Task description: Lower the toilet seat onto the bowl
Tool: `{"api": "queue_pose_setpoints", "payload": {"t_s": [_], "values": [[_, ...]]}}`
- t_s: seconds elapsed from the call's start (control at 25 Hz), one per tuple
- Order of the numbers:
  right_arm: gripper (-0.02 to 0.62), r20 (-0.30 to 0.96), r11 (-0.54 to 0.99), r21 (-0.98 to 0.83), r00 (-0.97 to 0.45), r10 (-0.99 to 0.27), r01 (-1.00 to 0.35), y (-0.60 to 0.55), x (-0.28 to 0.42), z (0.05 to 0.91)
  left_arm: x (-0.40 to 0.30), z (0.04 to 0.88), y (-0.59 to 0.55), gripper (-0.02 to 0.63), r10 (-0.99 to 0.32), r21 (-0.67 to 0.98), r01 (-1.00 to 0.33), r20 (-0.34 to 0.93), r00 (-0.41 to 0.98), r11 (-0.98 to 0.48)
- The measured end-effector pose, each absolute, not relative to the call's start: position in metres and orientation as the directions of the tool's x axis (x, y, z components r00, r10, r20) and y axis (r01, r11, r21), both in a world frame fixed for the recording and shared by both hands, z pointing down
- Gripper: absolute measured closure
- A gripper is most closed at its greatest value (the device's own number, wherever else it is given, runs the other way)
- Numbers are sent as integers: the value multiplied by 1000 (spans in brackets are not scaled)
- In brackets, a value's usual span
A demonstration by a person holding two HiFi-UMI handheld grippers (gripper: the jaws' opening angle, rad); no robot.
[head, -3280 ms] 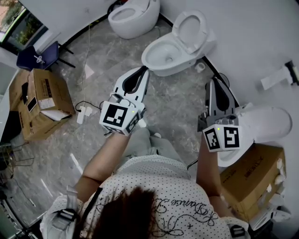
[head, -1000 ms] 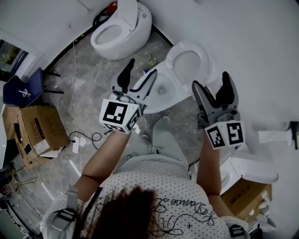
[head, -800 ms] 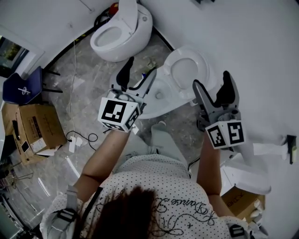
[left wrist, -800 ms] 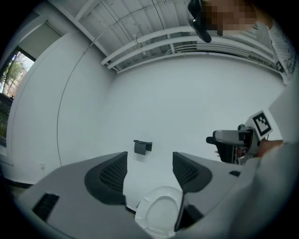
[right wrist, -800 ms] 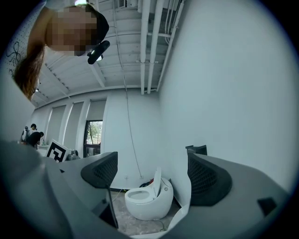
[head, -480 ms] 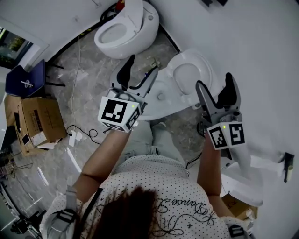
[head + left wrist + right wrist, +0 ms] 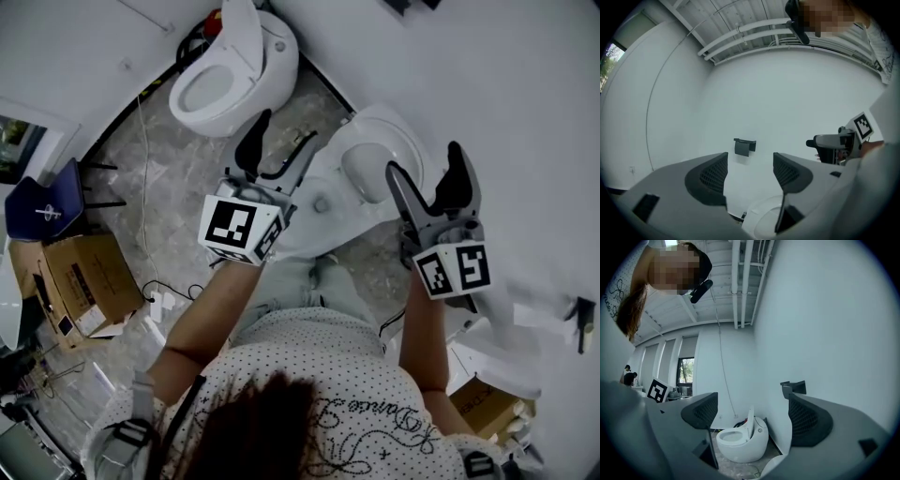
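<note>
A white toilet stands against the wall with its bowl (image 7: 314,211) below my grippers. Its seat (image 7: 375,155) is raised and leans back toward the wall. My left gripper (image 7: 284,131) hovers open over the bowl's left side, nothing between its jaws. My right gripper (image 7: 424,161) is open too, just right of the raised seat and apart from it. In the left gripper view the open left gripper (image 7: 747,168) looks at the wall, with the seat's rim (image 7: 764,220) low in the picture. The right gripper (image 7: 752,416) frames a second toilet.
A second toilet (image 7: 225,75) with its lid up stands at the far left corner. A third white toilet (image 7: 497,352) and a cardboard box (image 7: 487,403) sit at lower right. Cardboard boxes (image 7: 80,281), a blue chair (image 7: 52,202) and floor cables lie left. A black fixture (image 7: 744,146) hangs on the wall.
The person has walked up to the middle toilet, now right under the grippers. Both grippers' jaws stand wider than in the earliest frame. In the last second little has moved.
</note>
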State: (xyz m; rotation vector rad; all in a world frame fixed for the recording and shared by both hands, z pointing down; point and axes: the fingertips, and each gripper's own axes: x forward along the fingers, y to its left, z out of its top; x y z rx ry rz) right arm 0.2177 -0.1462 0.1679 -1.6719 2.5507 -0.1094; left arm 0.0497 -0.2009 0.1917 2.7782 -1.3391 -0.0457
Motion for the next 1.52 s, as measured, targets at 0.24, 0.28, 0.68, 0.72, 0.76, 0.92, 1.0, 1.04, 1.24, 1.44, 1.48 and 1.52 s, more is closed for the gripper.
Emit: {"api": "queue_pose_setpoints", "payload": {"t_s": [0.24,0.28,0.68,0.72,0.76,0.92,1.0,1.04,1.24,1.44,1.48,1.52], "values": [[137,-24,352,-152,-353,-935,-923,-169,226,180,57,203,-229,318,-751,79,-749,3,661,-658],[139,-14,341,-154,-343,-939,-927,-172,228,184,59,206,-233,318,-746,82,-744,6,666,-663],[172,61,339,-189,-355,-933,-922,-199,254,213,86,232,-258,318,-740,90,-742,63,670,-664],[175,71,343,-194,-361,-930,-919,-201,258,217,90,235,-260,318,-743,93,-746,70,665,-659],[178,80,345,-198,-366,-927,-918,-204,263,222,94,239,-262,318,-746,96,-750,75,661,-655],[230,109,340,-222,-370,-923,-914,-213,286,239,106,253,-269,318,-755,115,-761,96,648,-638],[287,121,338,-245,-374,-919,-909,-215,297,251,112,261,-270,318,-758,120,-765,105,644,-633],[306,131,335,-252,-374,-918,-908,-216,304,260,115,266,-269,318,-758,119,-766,110,643,-632],[368,216,315,-254,-371,-903,-914,-222,325,309,124,286,-274,318,-771,131,-783,134,622,-609],[401,289,293,-285,-373,-881,-913,-220,346,365,144,311,-268,318,-771,123,-787,159,617,-605],[410,300,291,-290,-376,-877,-912,-220,349,374,147,315,-265,318,-769,123,-786,163,618,-606],[416,313,291,-293,-379,-871,-911,-219,350,382,149,318,-264,318,-768,124,-786,167,618,-605]]}}
